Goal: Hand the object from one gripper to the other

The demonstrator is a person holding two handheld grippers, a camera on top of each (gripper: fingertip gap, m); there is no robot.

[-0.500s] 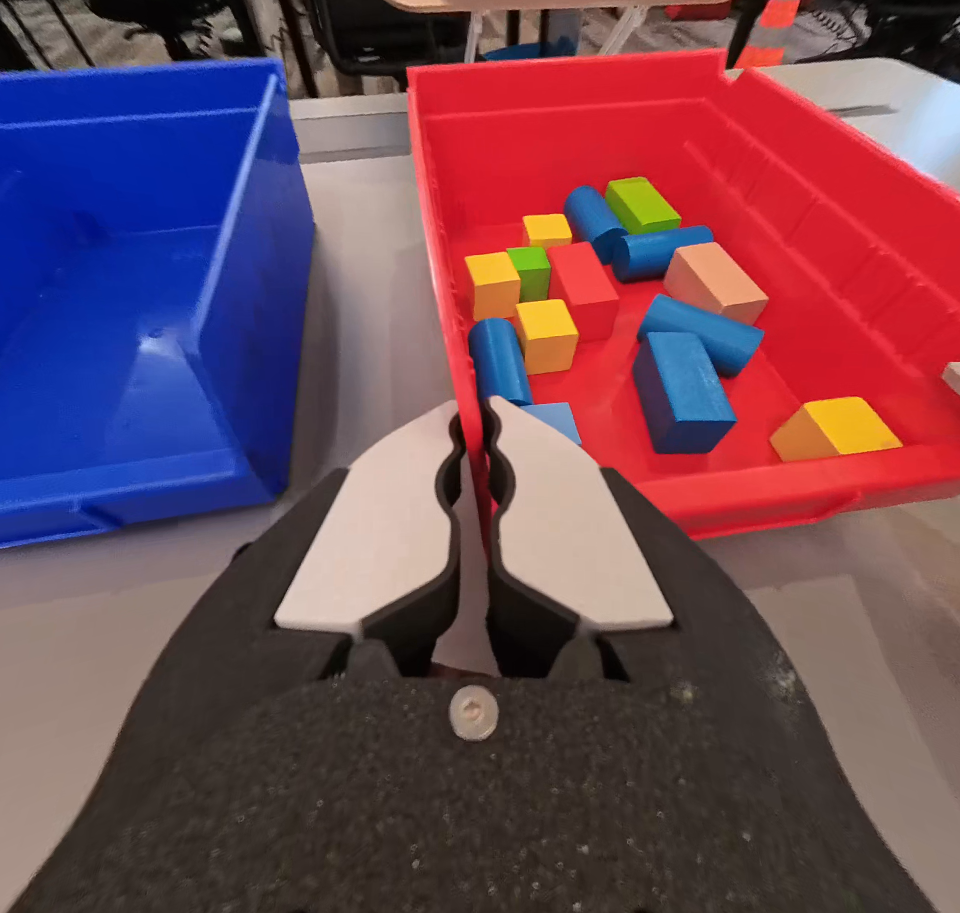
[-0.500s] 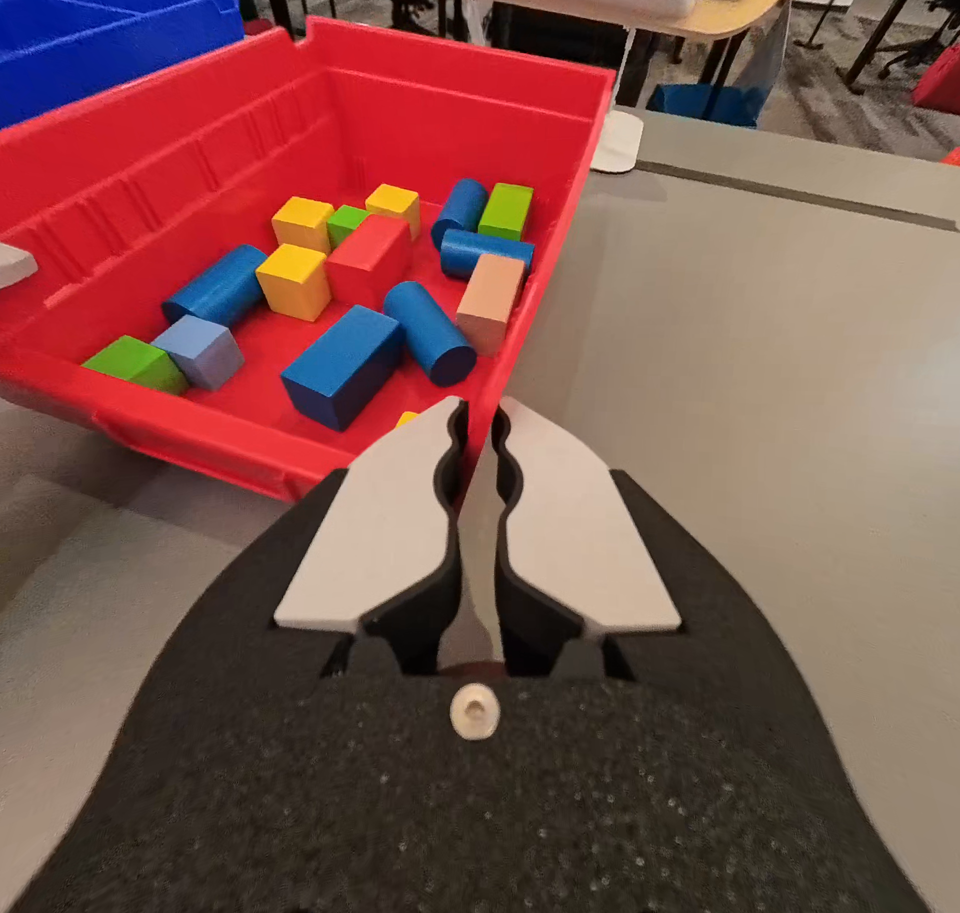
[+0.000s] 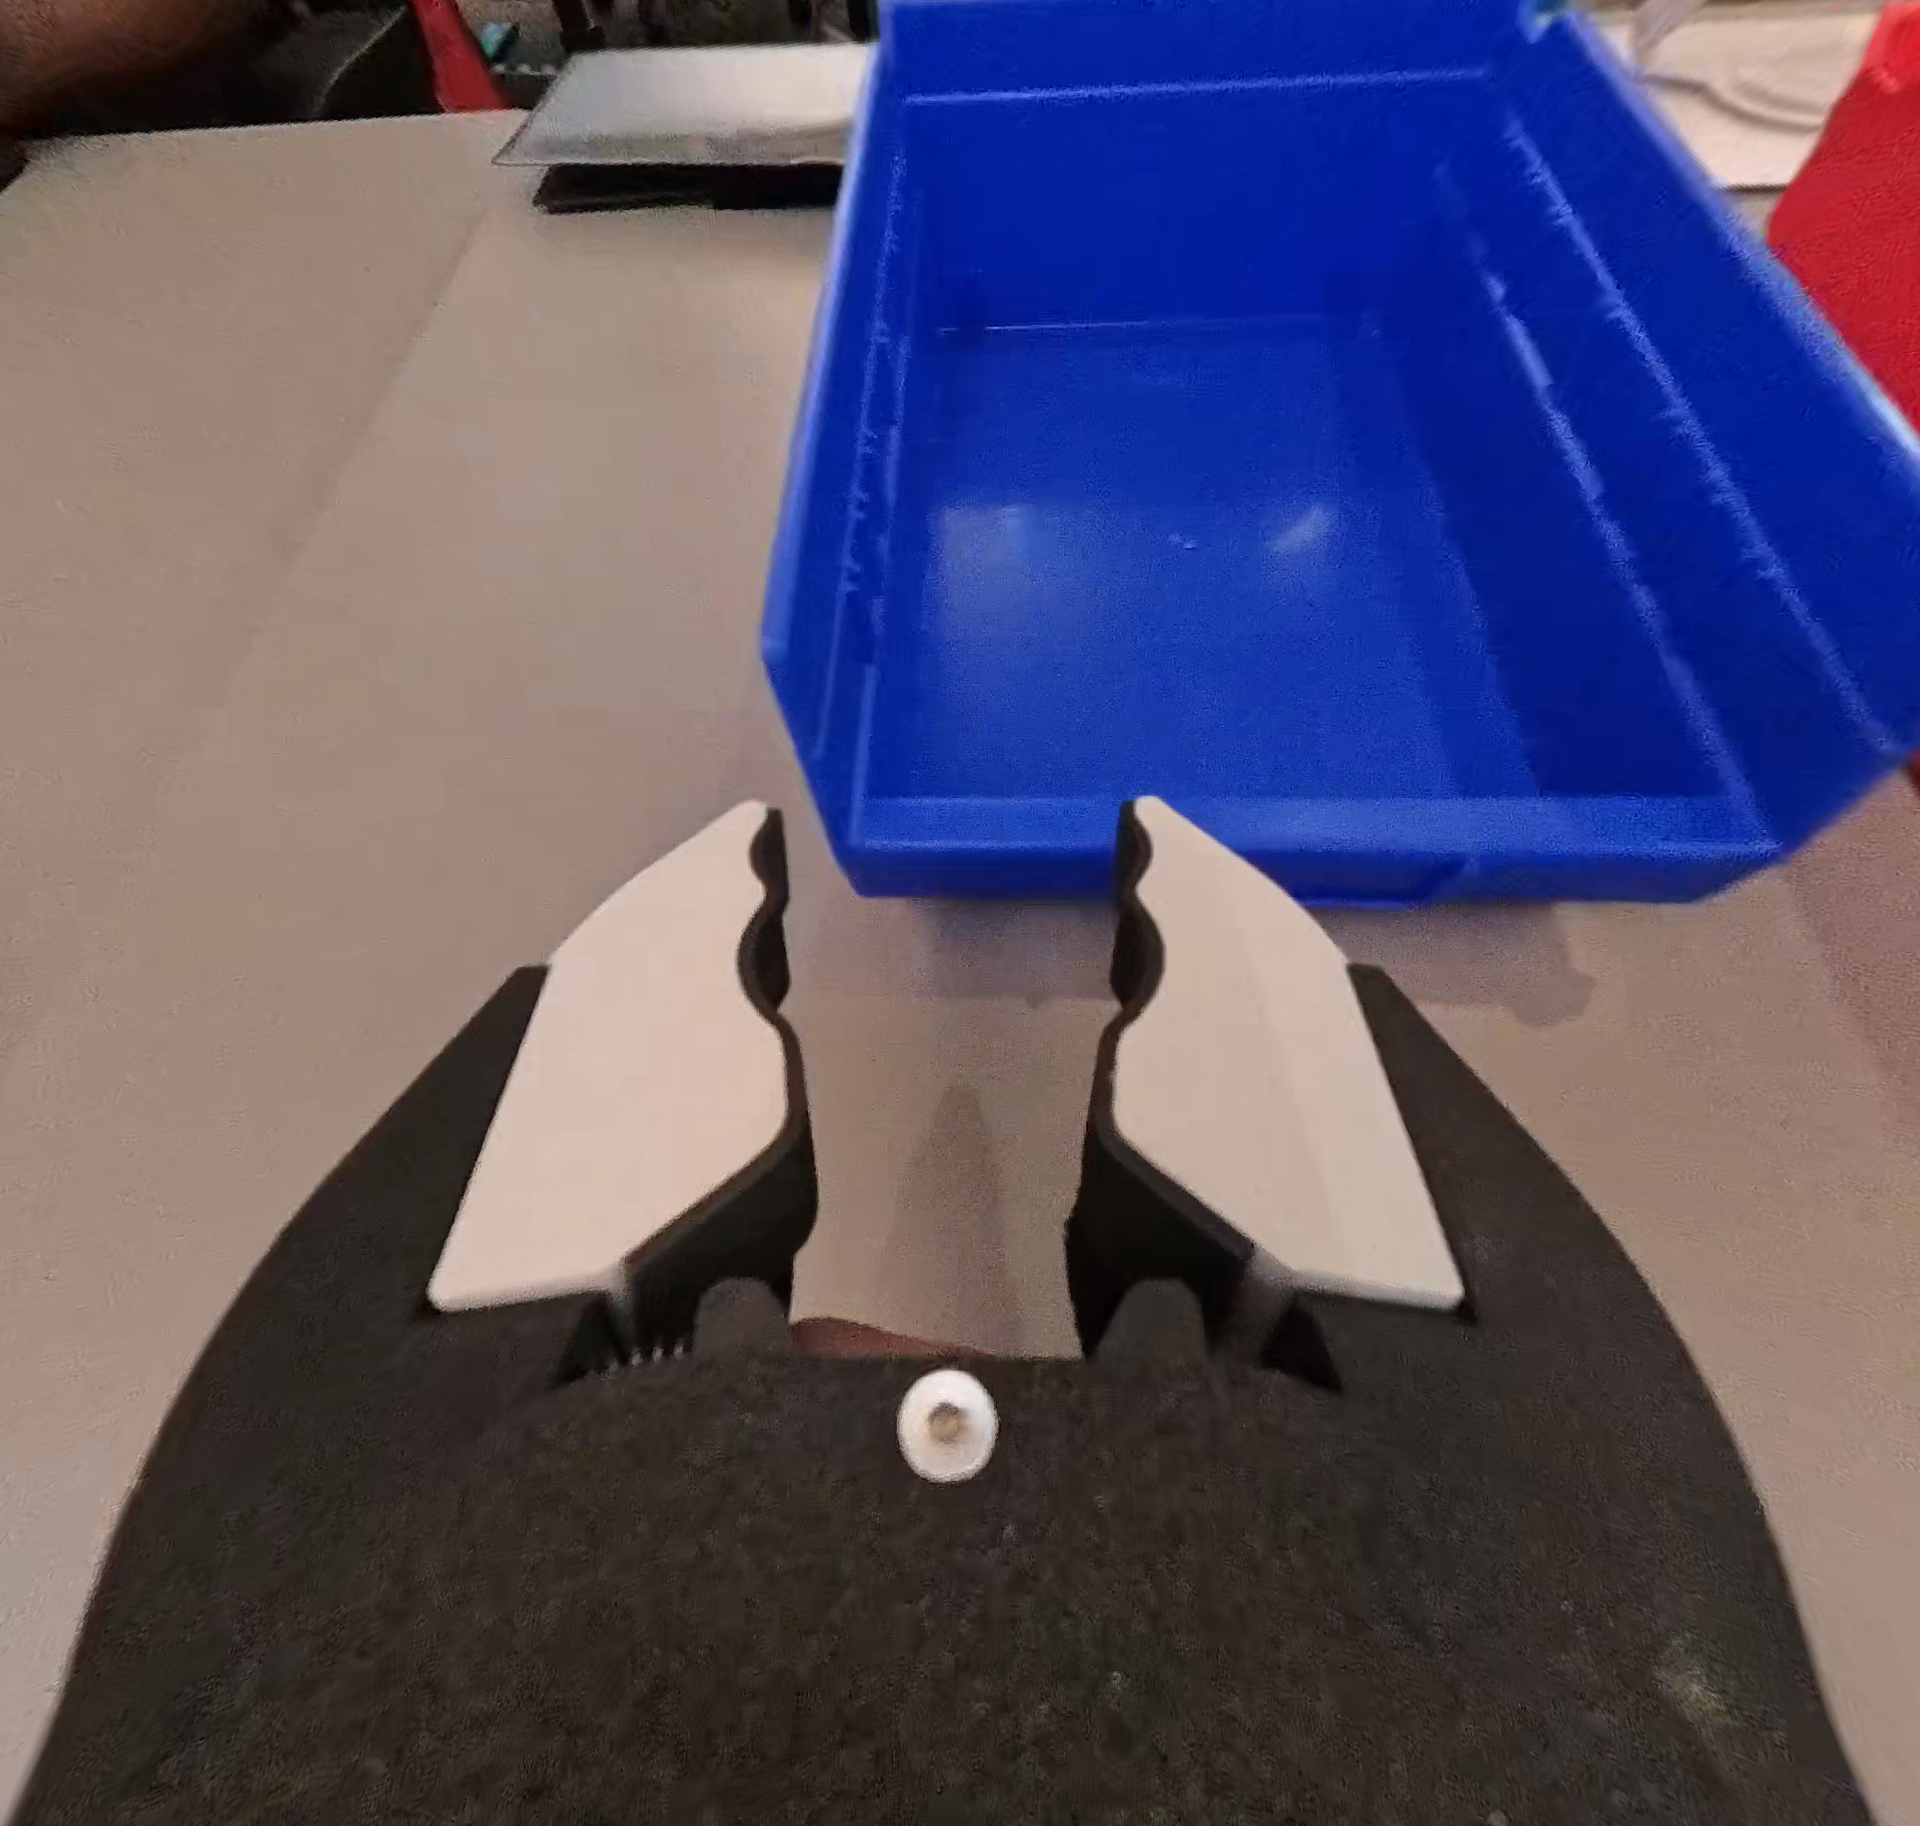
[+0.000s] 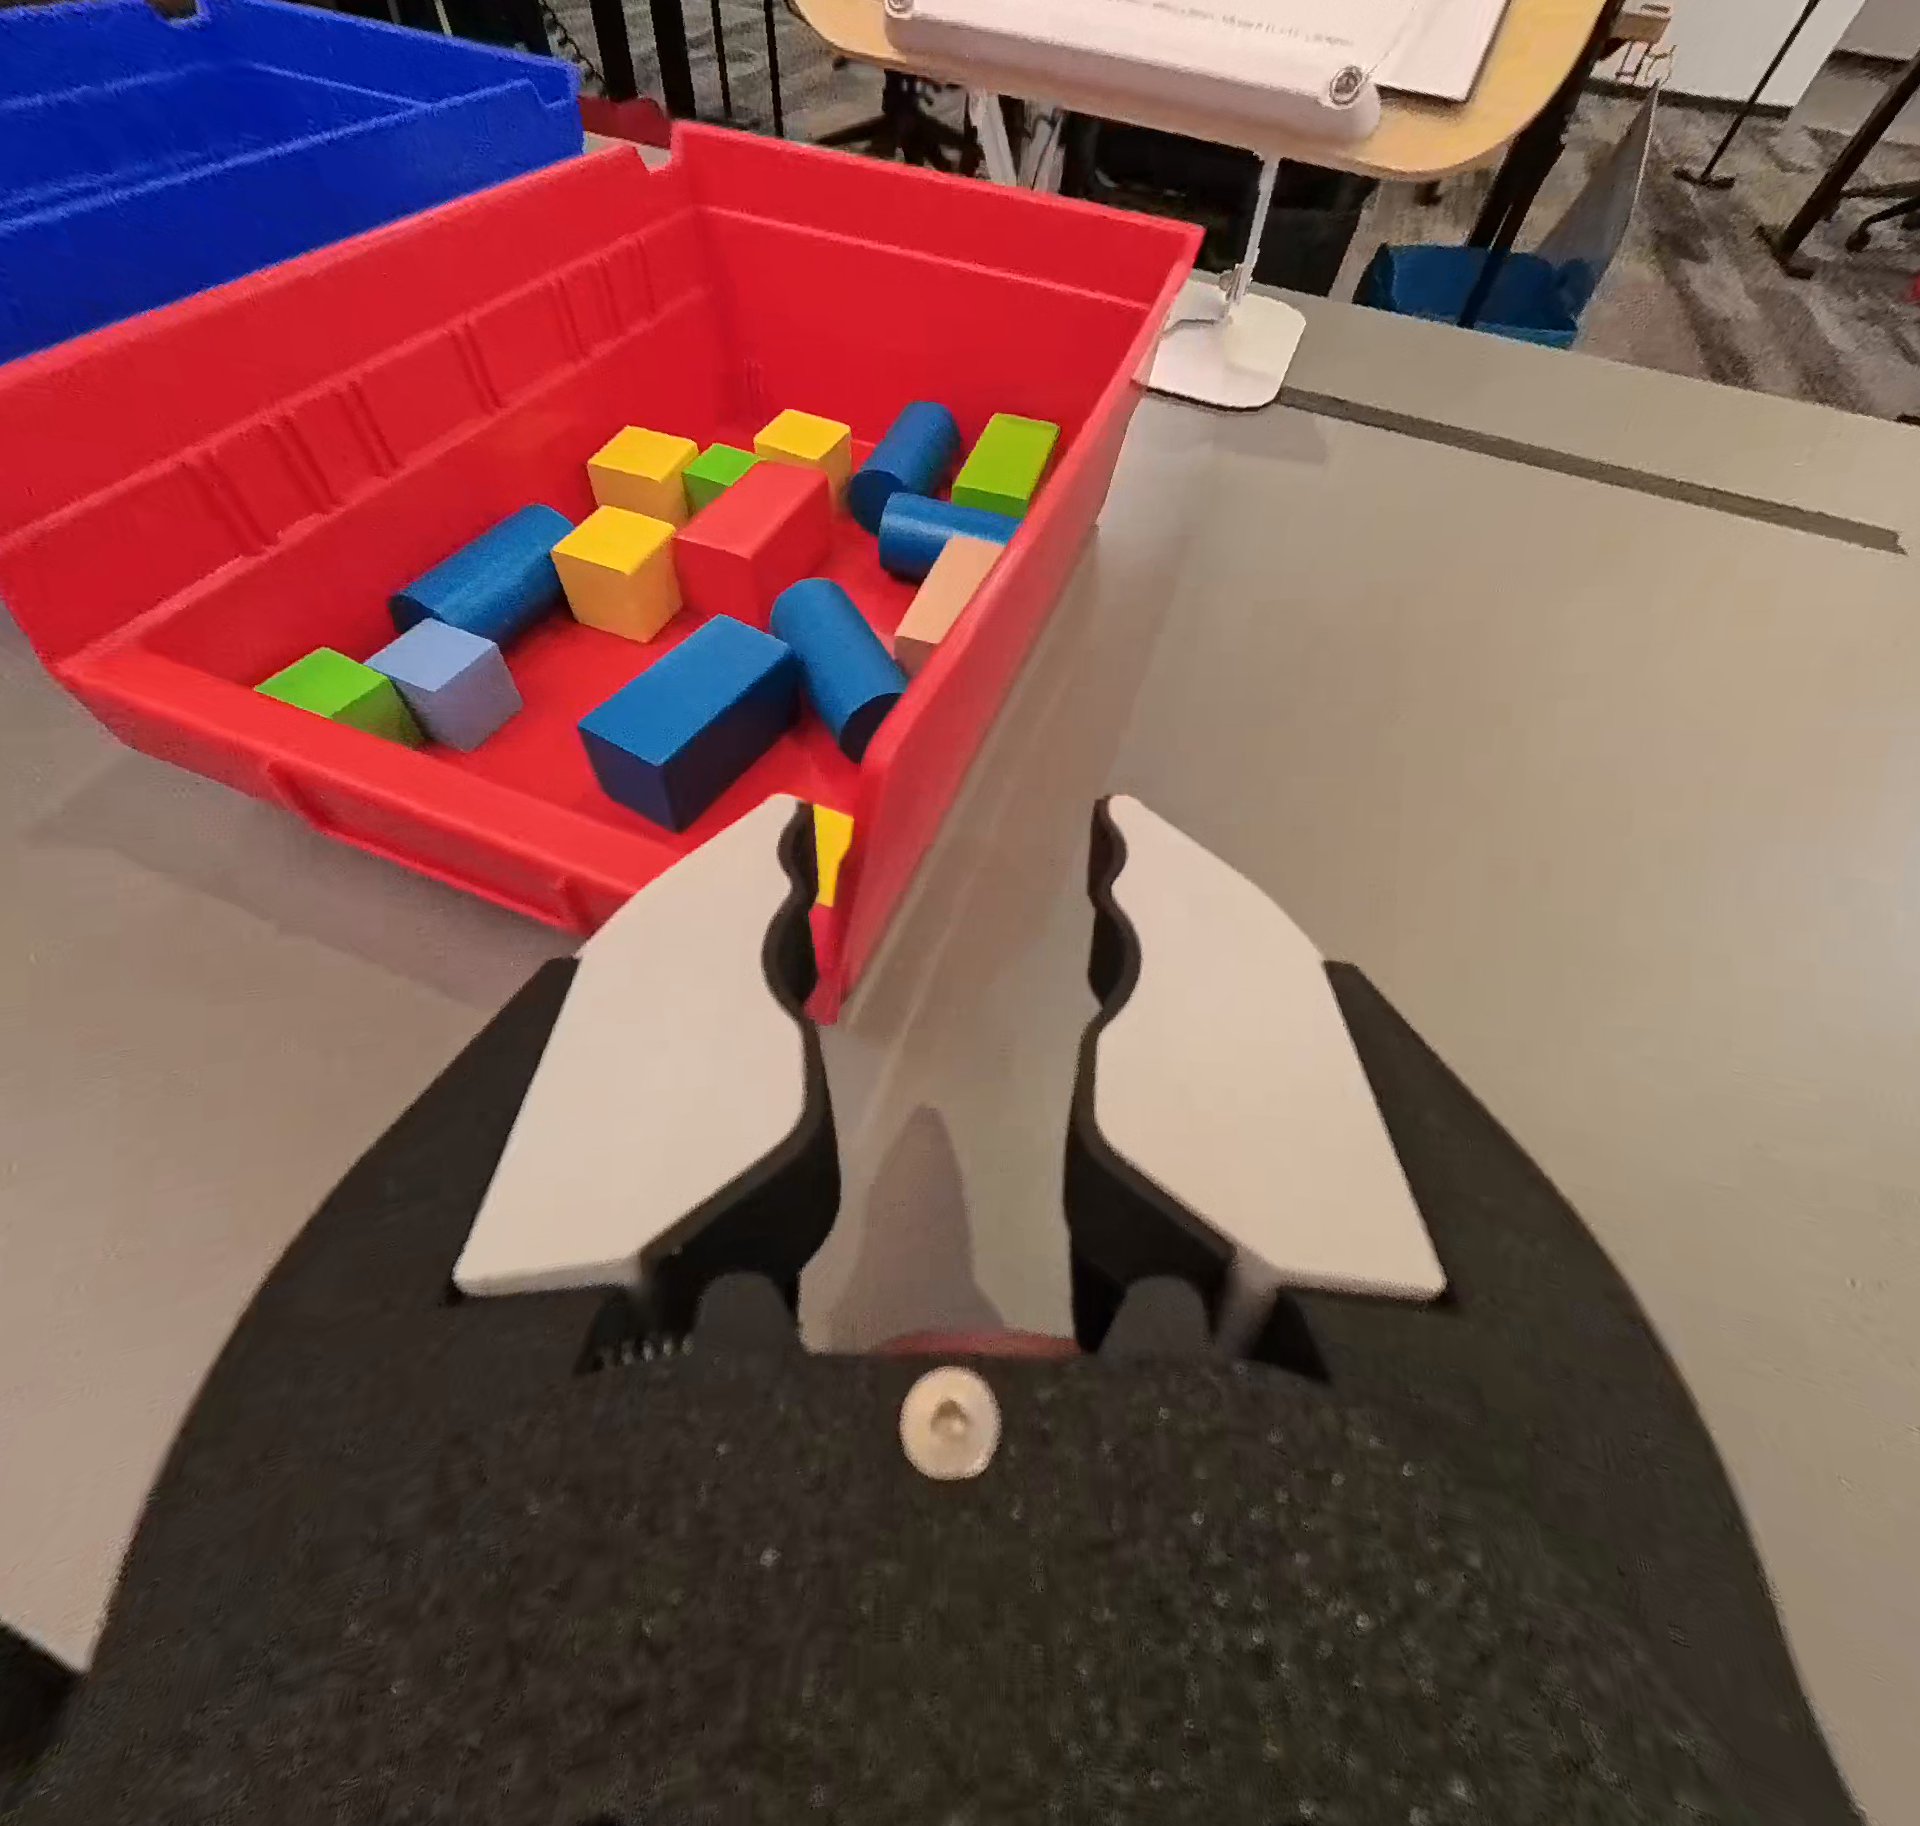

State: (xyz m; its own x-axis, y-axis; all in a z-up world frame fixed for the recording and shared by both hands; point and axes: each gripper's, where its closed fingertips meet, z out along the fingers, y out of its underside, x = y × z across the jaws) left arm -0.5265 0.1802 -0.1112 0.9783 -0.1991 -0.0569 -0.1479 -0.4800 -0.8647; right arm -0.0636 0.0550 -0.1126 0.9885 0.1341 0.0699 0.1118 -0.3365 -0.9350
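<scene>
Blocks (image 4: 686, 716), smooth painted cubes and cylinders, fill the ribbed red bin (image 4: 997, 633); both my fingers' pairs (image 3: 951, 841) (image 4: 945, 831) gape apart, holding nothing.

Grey table (image 4: 1507, 737); patterned carpet (image 4: 1714, 249), seemingly.

Wooden blocks (image 4: 665, 613) lie loose on the floor of a red bin (image 4: 343, 342) in the upper left of the right wrist view. None is held. Among them are three yellow cubes (image 4: 618, 571), several dark blue cylinders (image 4: 836, 664) lying on their sides, a dark blue rectangular block (image 4: 691, 716) near the bin's front, a red block (image 4: 753, 535) in the middle, a tan block (image 4: 945, 587) against the right wall, a green block (image 4: 1006, 462) toward the back right, and a pale blue cube (image 4: 447, 680) touching a green wedge (image 4: 338, 694) at the front left. A yellow piece (image 4: 831, 846) shows in the bin's near corner.
</scene>
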